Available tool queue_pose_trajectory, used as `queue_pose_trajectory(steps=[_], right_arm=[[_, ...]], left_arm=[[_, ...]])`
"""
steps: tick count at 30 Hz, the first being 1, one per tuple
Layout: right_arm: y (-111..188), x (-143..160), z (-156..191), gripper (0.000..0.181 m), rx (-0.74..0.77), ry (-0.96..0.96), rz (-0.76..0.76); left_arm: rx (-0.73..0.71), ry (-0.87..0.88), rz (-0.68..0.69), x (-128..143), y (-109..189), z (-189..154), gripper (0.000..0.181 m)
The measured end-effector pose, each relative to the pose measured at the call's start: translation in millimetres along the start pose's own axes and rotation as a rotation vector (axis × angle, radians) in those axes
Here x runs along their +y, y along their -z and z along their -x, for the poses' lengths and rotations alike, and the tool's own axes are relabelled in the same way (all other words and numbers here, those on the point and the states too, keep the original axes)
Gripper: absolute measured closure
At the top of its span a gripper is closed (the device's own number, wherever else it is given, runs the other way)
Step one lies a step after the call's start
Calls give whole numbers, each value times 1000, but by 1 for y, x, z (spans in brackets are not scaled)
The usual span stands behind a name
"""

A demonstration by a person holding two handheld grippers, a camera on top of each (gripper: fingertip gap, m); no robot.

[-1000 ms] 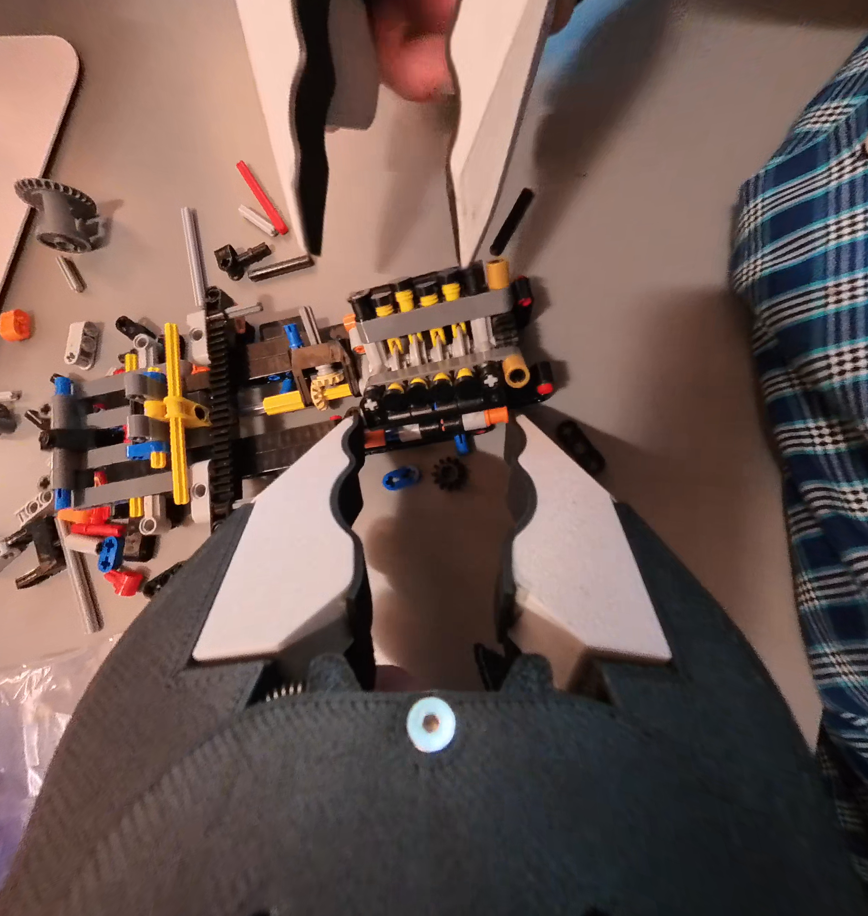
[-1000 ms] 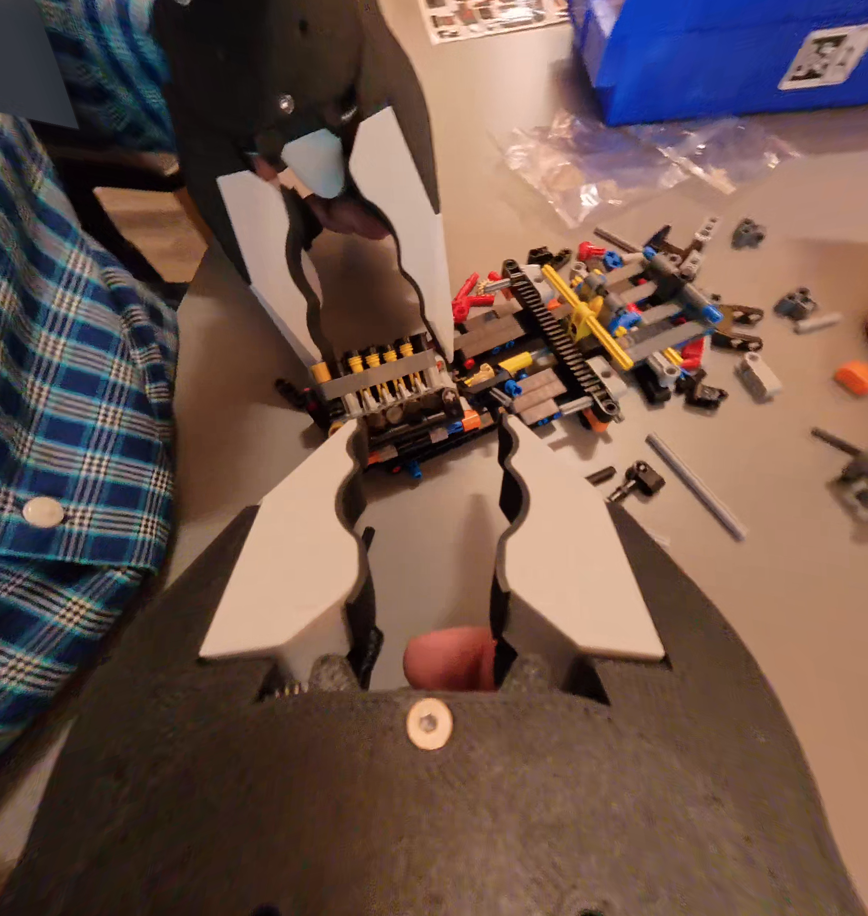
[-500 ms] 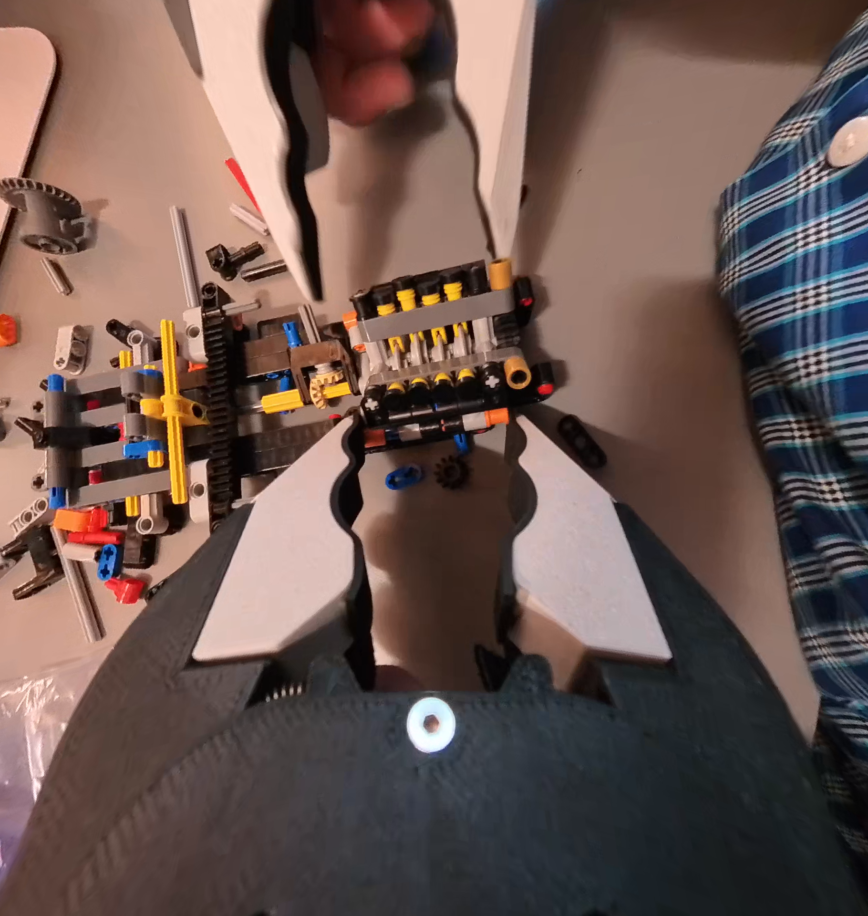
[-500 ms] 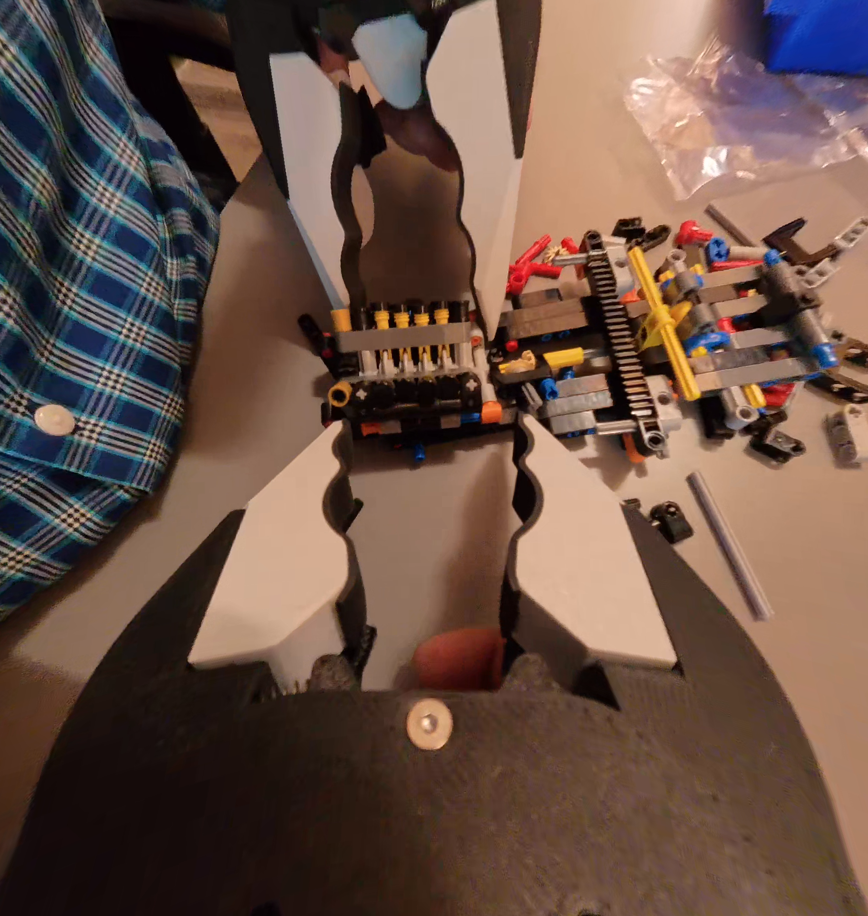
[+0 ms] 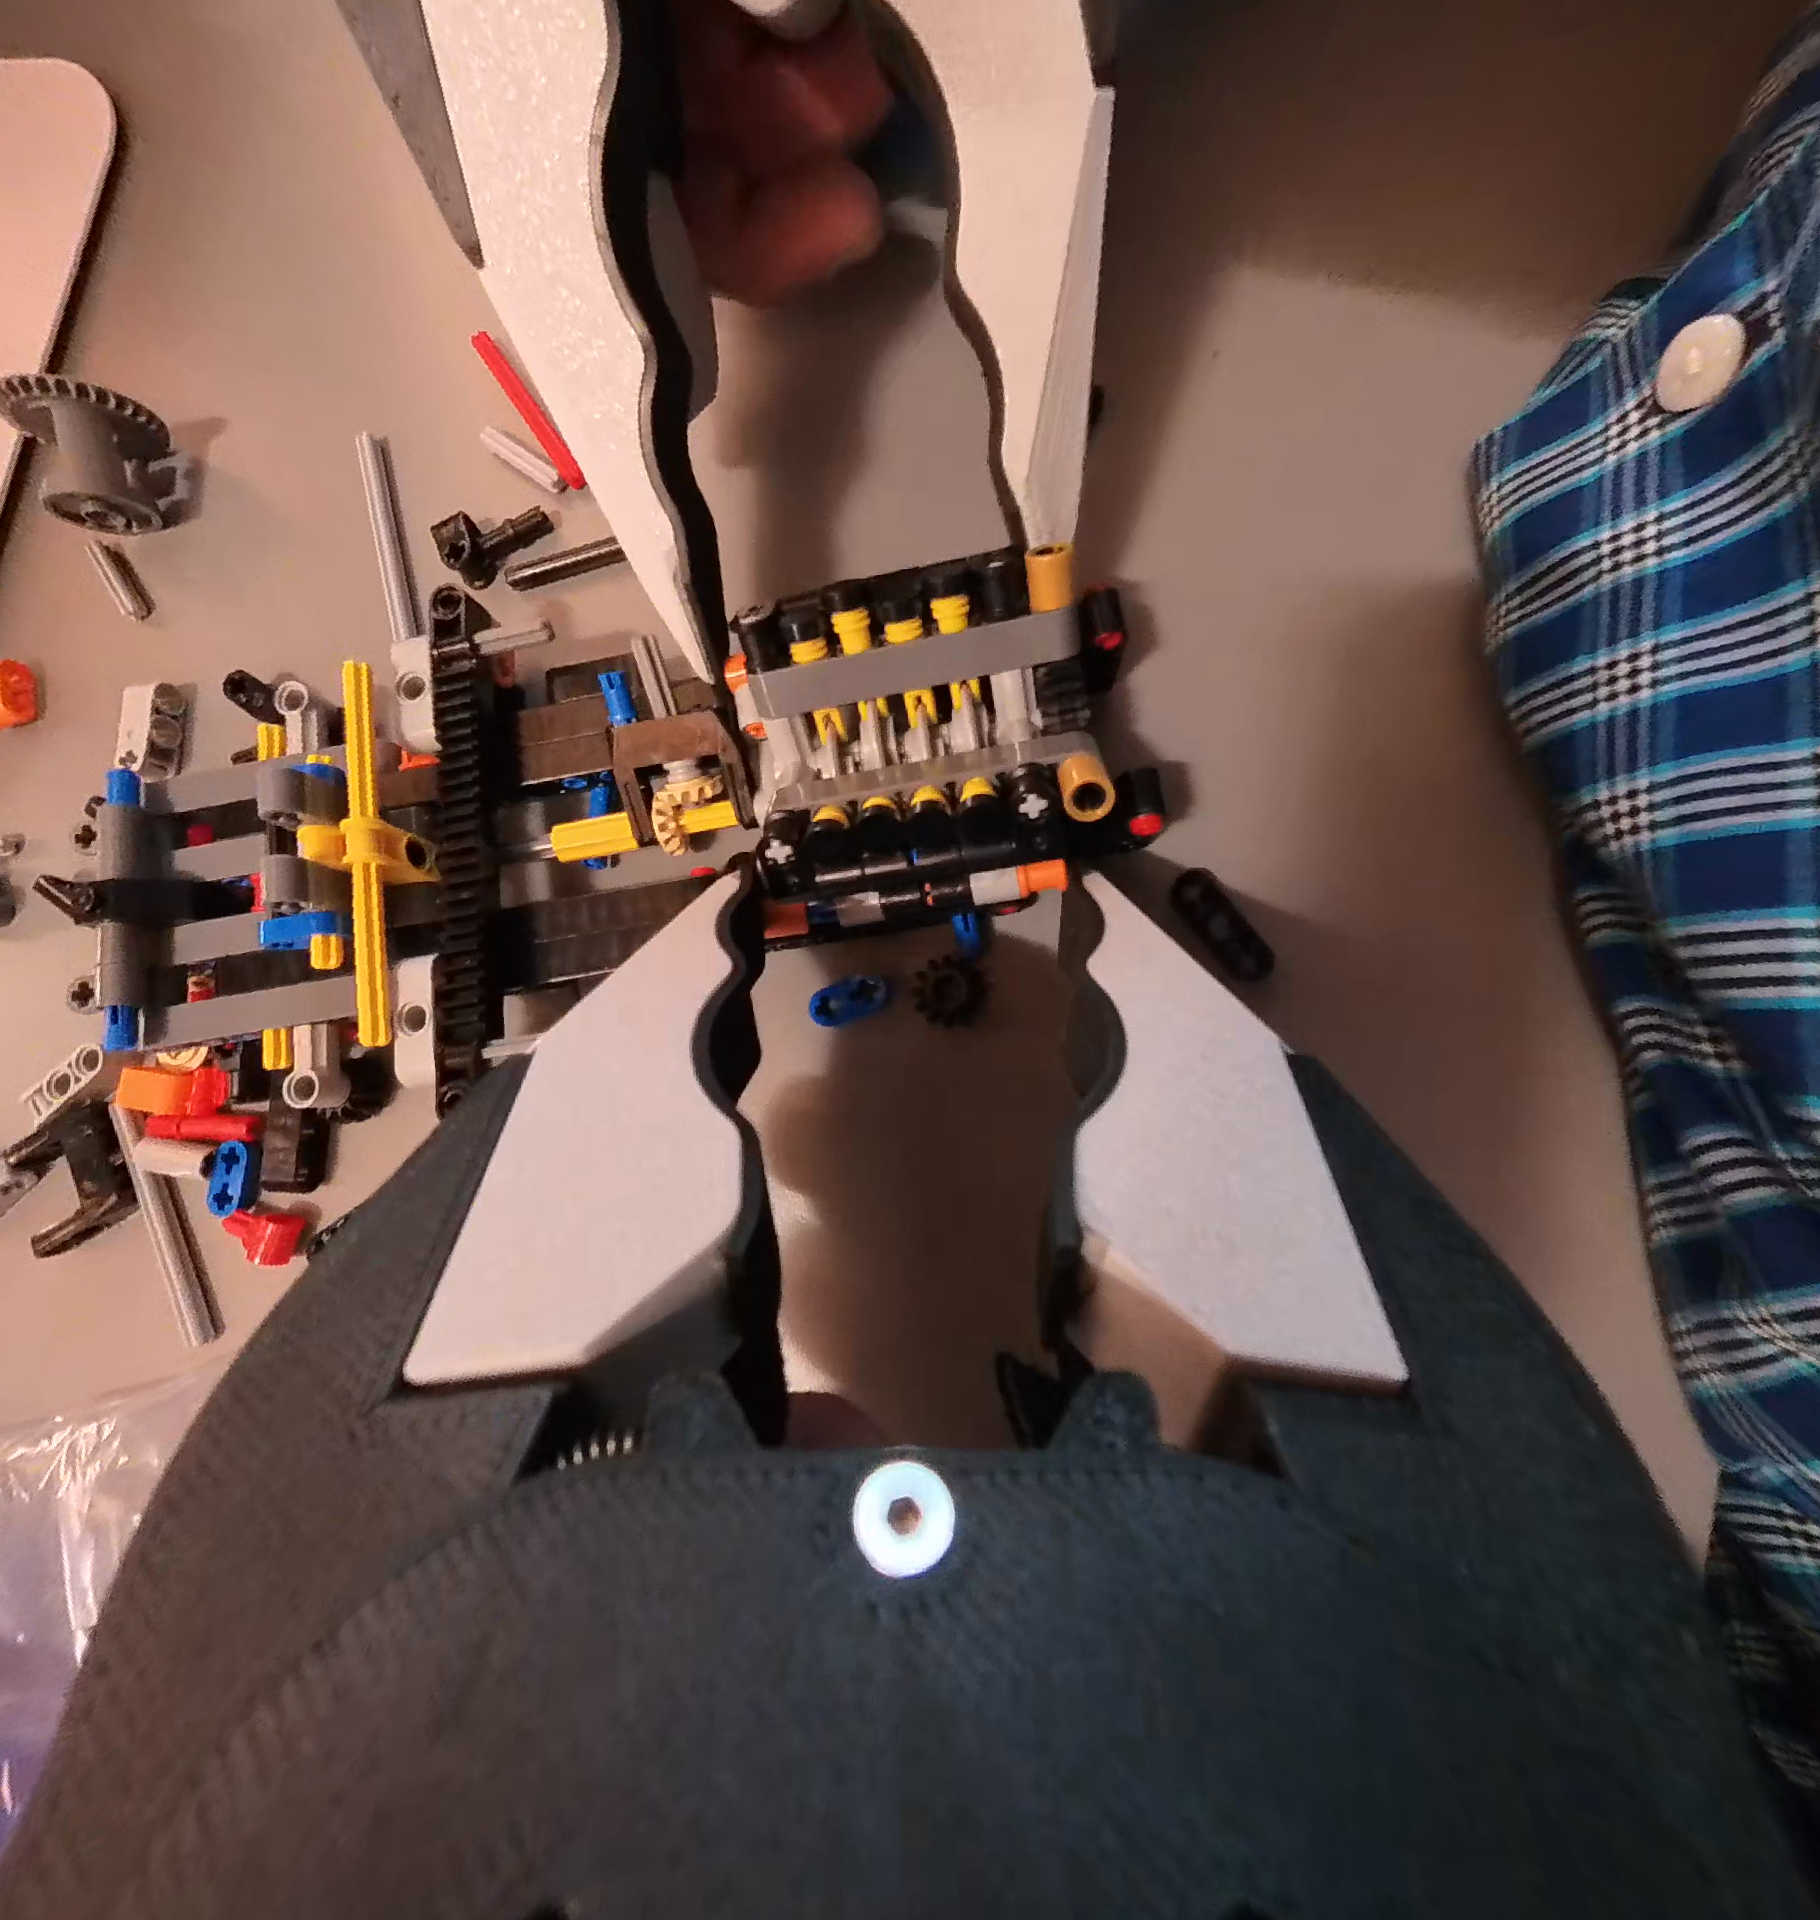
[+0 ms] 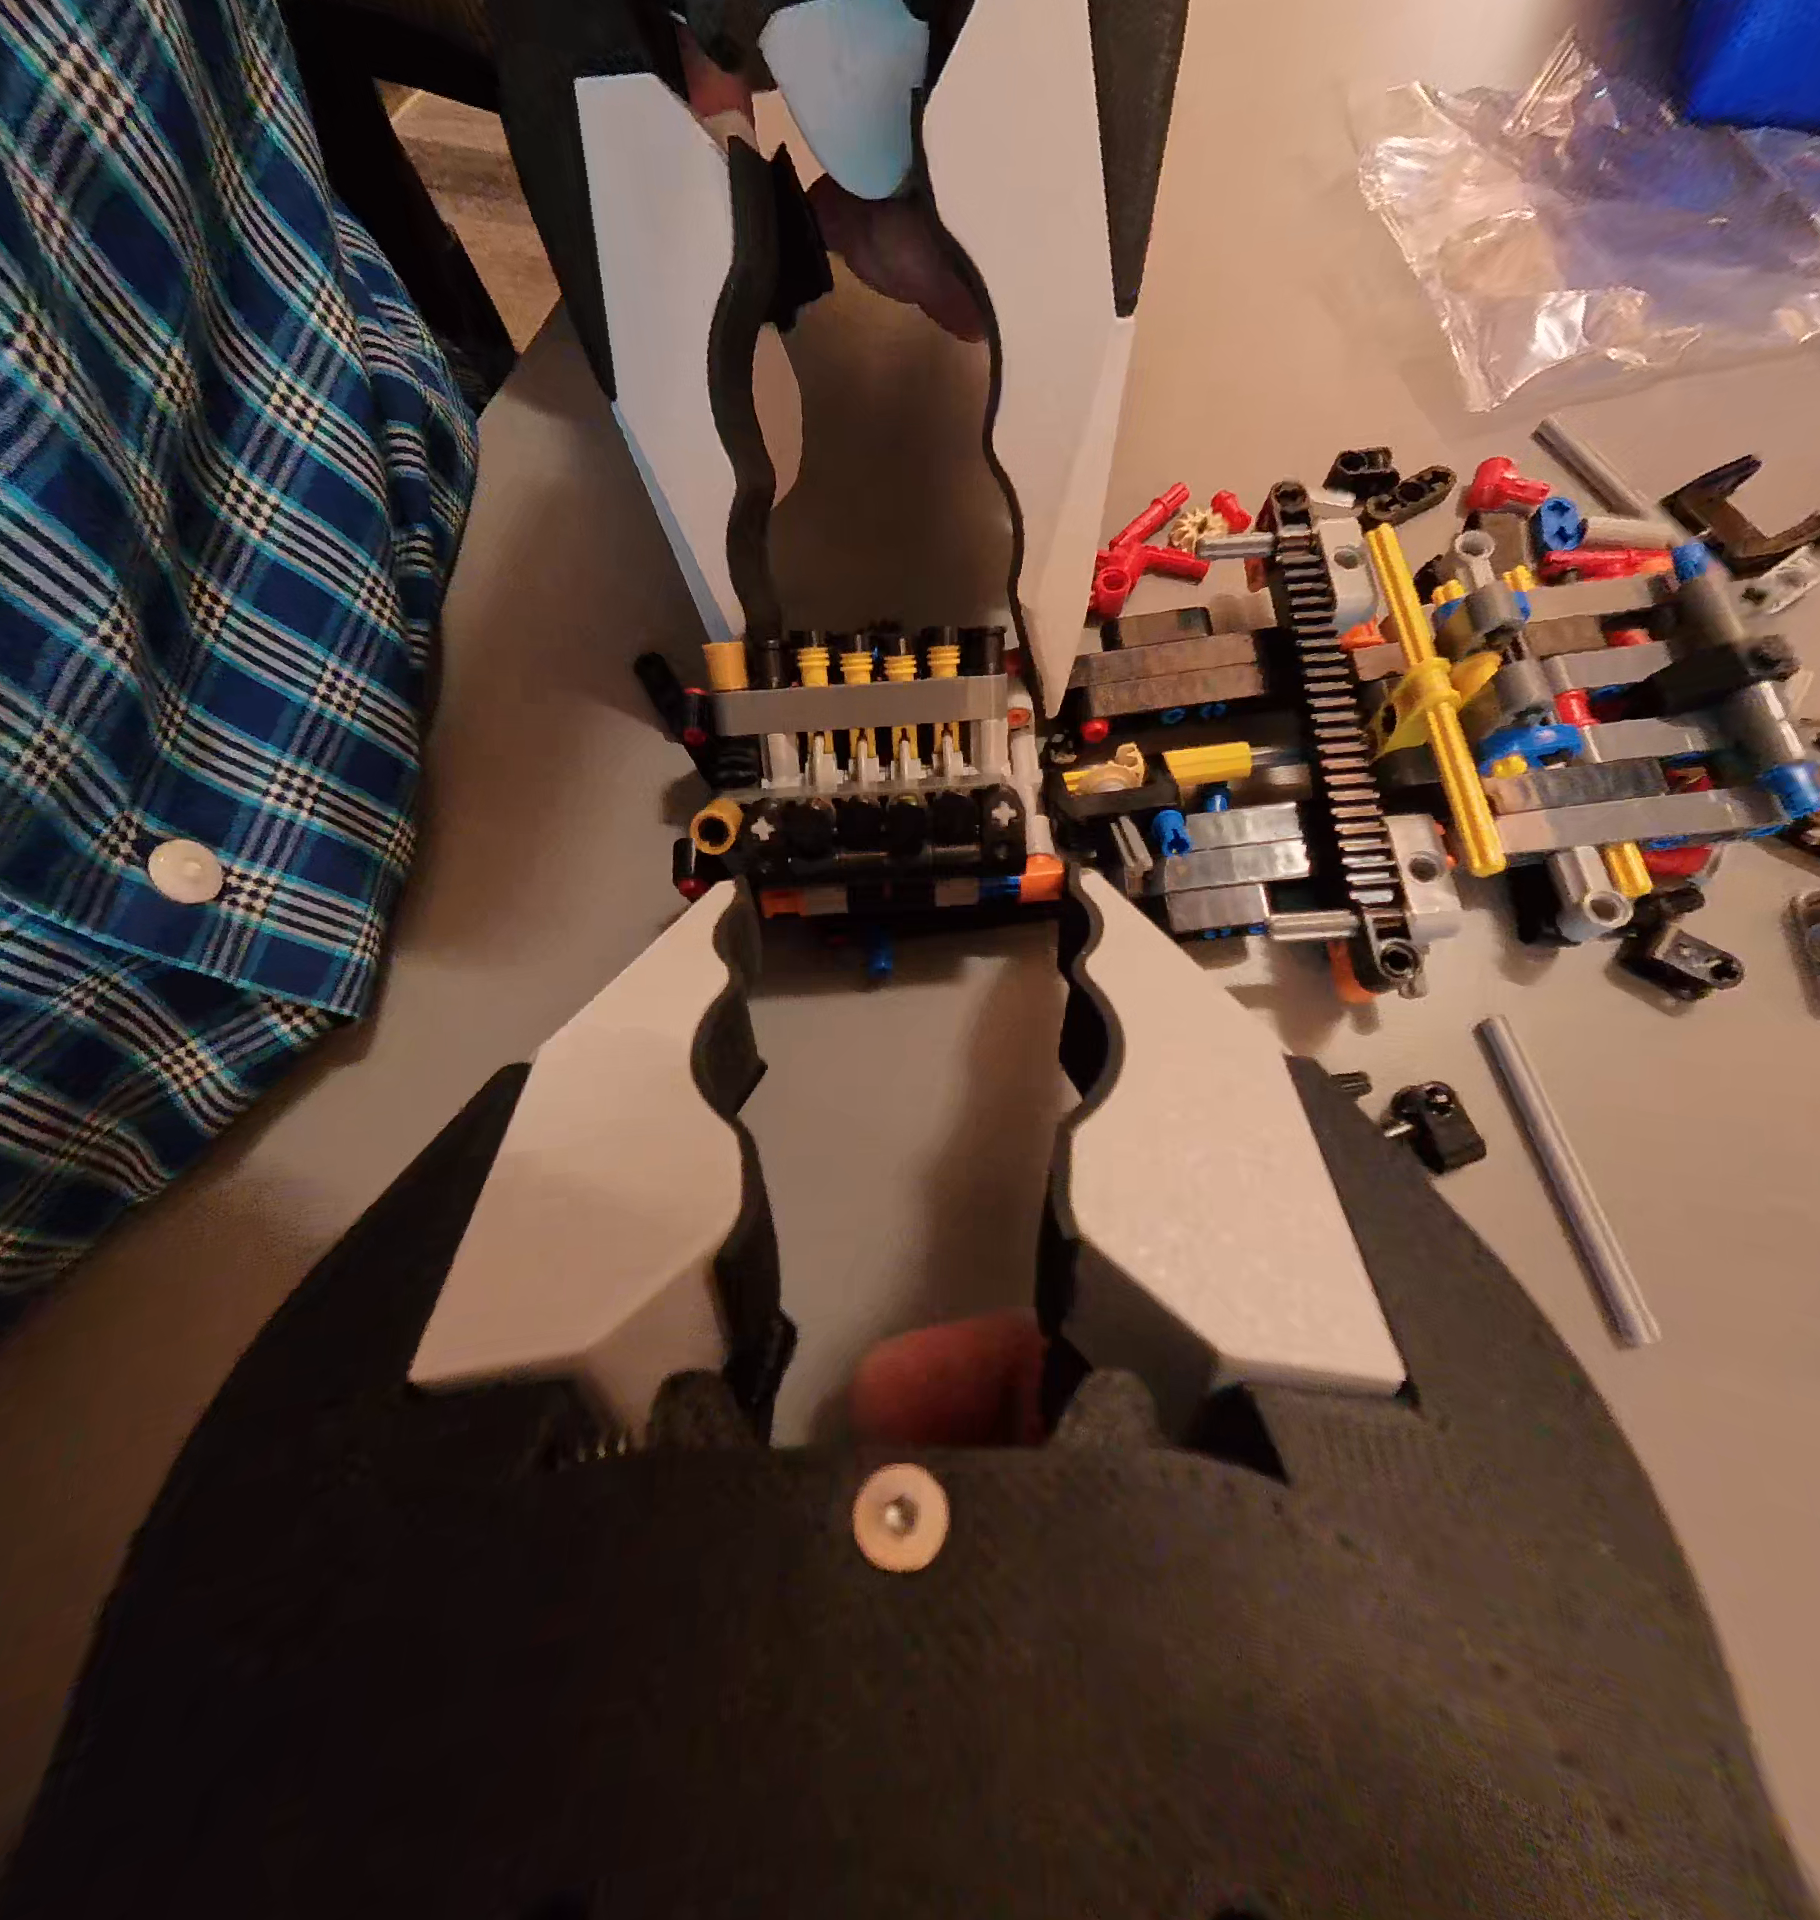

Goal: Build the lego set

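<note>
The lego build lies on the tan table: a long chassis with a black toothed rack (image 5: 459, 821) and a yellow axle (image 5: 360, 831). Its engine block (image 5: 927, 748), grey with yellow pistons, is at the right end; it also shows in the right wrist view (image 6: 864, 769). My left gripper (image 5: 906, 904) is open, its tips at the block's near corners. My right gripper (image 6: 901, 894) is open at the opposite side of the block, tips at its corners. Each gripper shows in the other's view, the right one (image 5: 875, 582) and the left one (image 6: 885, 644). Neither holds anything.
Loose parts lie around: a blue connector (image 5: 849, 1000), a black gear (image 5: 947, 992), a black short beam (image 5: 1220, 925), a grey wheel hub (image 5: 85, 457), a grey axle (image 6: 1566, 1174). A clear plastic bag (image 6: 1612, 208) lies at the far right. A person's plaid shirt (image 6: 158, 623) borders the table.
My right gripper has moved in and squared up to the engine block, opposite the left gripper. The left gripper and the build have stayed in place.
</note>
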State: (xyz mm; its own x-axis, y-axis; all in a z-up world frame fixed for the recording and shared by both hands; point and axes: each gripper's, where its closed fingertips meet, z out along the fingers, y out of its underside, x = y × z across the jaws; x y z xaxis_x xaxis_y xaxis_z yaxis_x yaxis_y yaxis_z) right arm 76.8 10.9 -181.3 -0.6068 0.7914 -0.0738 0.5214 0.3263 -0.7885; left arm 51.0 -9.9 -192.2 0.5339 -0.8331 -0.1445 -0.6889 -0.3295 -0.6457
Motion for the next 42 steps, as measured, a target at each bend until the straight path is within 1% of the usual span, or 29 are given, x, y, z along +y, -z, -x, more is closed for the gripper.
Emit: queue_pose_trajectory(steps=[19,36,42], right_arm=[[-1,0,0,126,-15,24,4],[-1,-1,1,127,-23,41,6],[0,0,-1,126,-11,33,6]], left_arm=[[17,-4,50,-2,2,-3,126],[22,9,8,-3,3,-4,126],[15,67,-41,-5,1,-3,125]])
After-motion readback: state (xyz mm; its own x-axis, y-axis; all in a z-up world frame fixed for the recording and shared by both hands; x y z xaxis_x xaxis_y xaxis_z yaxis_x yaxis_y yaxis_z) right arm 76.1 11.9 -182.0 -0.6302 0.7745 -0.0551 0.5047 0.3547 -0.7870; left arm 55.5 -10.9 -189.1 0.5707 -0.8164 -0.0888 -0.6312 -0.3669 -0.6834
